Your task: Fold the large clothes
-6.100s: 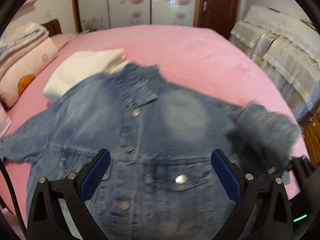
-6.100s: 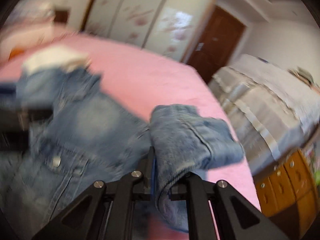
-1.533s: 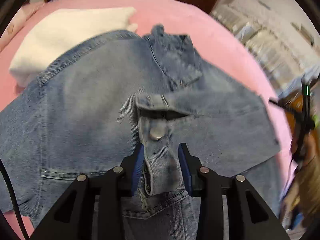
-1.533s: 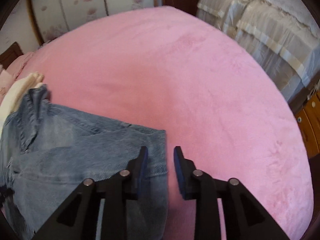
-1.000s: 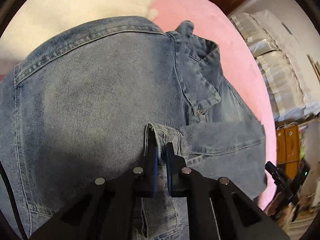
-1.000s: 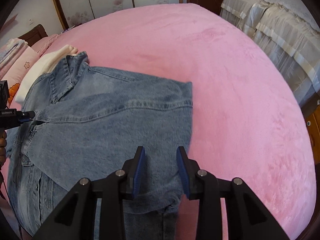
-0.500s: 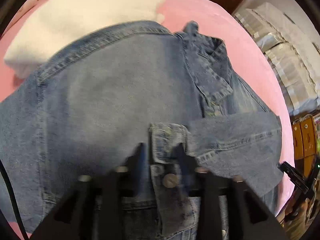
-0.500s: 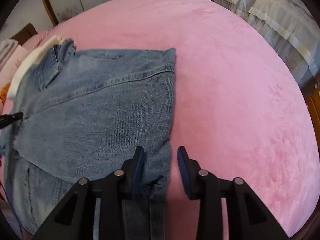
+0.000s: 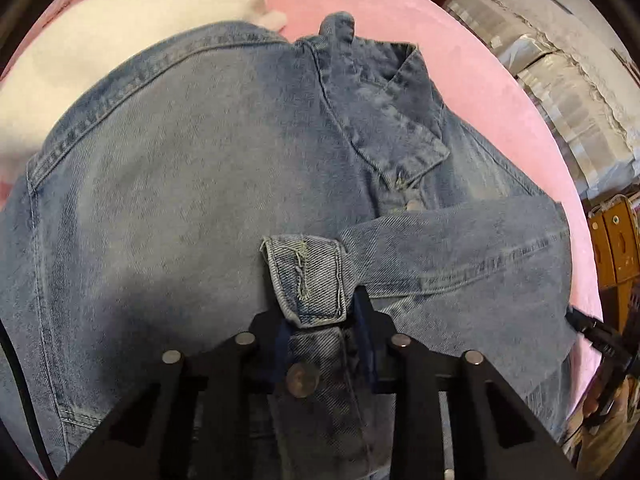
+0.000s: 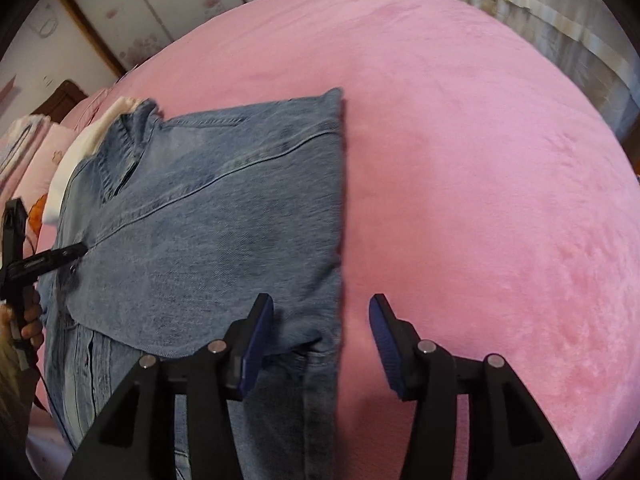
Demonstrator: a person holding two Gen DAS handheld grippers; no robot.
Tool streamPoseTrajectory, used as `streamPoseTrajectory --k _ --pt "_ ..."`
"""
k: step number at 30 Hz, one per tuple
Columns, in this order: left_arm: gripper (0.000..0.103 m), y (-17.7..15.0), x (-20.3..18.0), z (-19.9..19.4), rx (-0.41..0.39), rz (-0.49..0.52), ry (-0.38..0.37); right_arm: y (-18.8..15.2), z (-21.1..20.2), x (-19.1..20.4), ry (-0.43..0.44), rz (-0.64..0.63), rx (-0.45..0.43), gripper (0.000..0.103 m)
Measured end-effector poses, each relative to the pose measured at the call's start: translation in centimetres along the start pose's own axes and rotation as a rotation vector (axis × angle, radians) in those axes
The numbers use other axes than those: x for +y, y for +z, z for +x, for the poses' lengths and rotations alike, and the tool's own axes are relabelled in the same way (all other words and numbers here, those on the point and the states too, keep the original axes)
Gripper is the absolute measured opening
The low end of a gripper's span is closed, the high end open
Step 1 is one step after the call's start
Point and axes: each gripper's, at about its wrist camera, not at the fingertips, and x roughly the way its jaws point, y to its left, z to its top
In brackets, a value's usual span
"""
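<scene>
The blue denim jacket (image 9: 168, 184) lies front-up on the pink plush bed (image 10: 460, 168), its right sleeve folded across the chest. At 6 o'clock in the left wrist view, the left tongs (image 9: 320, 320) bracket the buttoned sleeve cuff (image 9: 306, 276); the blue pads sit close to its sides, but whether they truly pinch it I cannot tell. If they pull away while the stiff cuff is caught, the sleeve could drag back off the chest and undo the fold. At 10 o'clock a folded white cloth (image 9: 120, 24) lies under the shoulder, so that side may settle unevenly. The right tongs (image 10: 320, 332) hover spread over the jacket's folded right edge at 6 o'clock, holding nothing; closing there could bunch several layers and skew the crease.
</scene>
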Motion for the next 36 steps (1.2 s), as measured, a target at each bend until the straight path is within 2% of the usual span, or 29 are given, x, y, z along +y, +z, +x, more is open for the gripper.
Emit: streamPoseTrajectory --k 1,3,5,6,8,10,13,15,17,19,21,23,25,28,29,31,34,36 --pt "0.026 0.1 -0.4 -0.4 -0.028 0.008 0.006 -0.1 0.2 0.2 -0.017 -0.019 0.0 0.021" --pt "0.026 0.0 -1.3 -0.7 -0.079 0.055 0.042 -0.5 0.3 0.3 -0.033 -0.035 -0.018 0.019" --pt "0.026 -0.1 -1.4 0.7 -0.041 0.073 0.086 -1.0 0.6 0.1 -0.032 -0.037 -0.025 0.018" --pt "0.026 -0.2 -1.3 0.9 -0.04 0.08 0.092 -1.2 0.6 -0.1 -0.028 -0.03 -0.035 0.019" --pt "0.03 -0.2 -1.6 0.6 -0.045 0.077 0.107 -1.3 0.0 -0.5 -0.023 -0.002 -0.046 0.027" --pt "0.034 -0.3 -1.7 -0.4 -0.037 0.059 0.116 -1.5 -1.2 -0.7 -0.05 0.01 -0.067 0.045" --pt "0.04 -1.3 -2.6 -3.1 -0.098 0.086 0.146 -2.3 -3.3 0.0 -0.1 -0.04 -0.113 0.047" --pt "0.055 -2.3 -3.4 -5.1 -0.162 0.105 0.152 -2.6 -4.4 0.8 -0.099 -0.07 -0.137 0.047" --pt "0.06 -3.4 -4.4 -6.2 -0.201 0.109 0.133 -2.7 -5.0 2.2 -0.078 -0.093 -0.158 0.047" --pt "0.06 -4.5 -5.6 -6.7 -0.196 0.121 0.105 -2.6 -5.0 4.2 -0.052 -0.122 -0.161 0.047" --pt "0.06 -5.2 -6.5 -6.5 -0.156 0.12 0.097 -2.5 -4.5 6.7 -0.023 -0.167 -0.154 0.046" --pt "0.06 -6.5 -7.1 -5.9 -0.124 0.106 0.087 -2.8 -3.9 9.4 -0.009 -0.236 -0.165 0.04" --pt "0.06 -7.7 -7.8 -5.1 -0.13 0.092 0.081 -3.0 -2.8 11.4 -0.006 -0.288 -0.158 0.03" --pt "0.06 -8.9 -7.9 -3.4 -0.119 0.07 0.122 -3.5 -0.6 12.4 -0.037 -0.322 -0.121 0.015" --pt "0.06 -9.3 -7.7 -2.9 -0.118 0.057 0.129 -3.6 0.2 11.9 -0.072 -0.314 -0.108 0.014" --pt "0.059 -9.7 -7.5 -2.5 -0.126 0.042 0.124 -3.4 1.0 9.6 -0.139 -0.265 -0.102 0.0" --pt "0.059 -10.0 -7.7 -2.5 -0.139 0.052 0.13 -3.2 0.5 5.8 -0.133 -0.157 -0.099 0.0" --pt "0.059 -10.0 -7.7 -2.4 -0.143 0.059 0.141 -3.4 -0.1 4.6 -0.162 -0.145 -0.109 0.0"
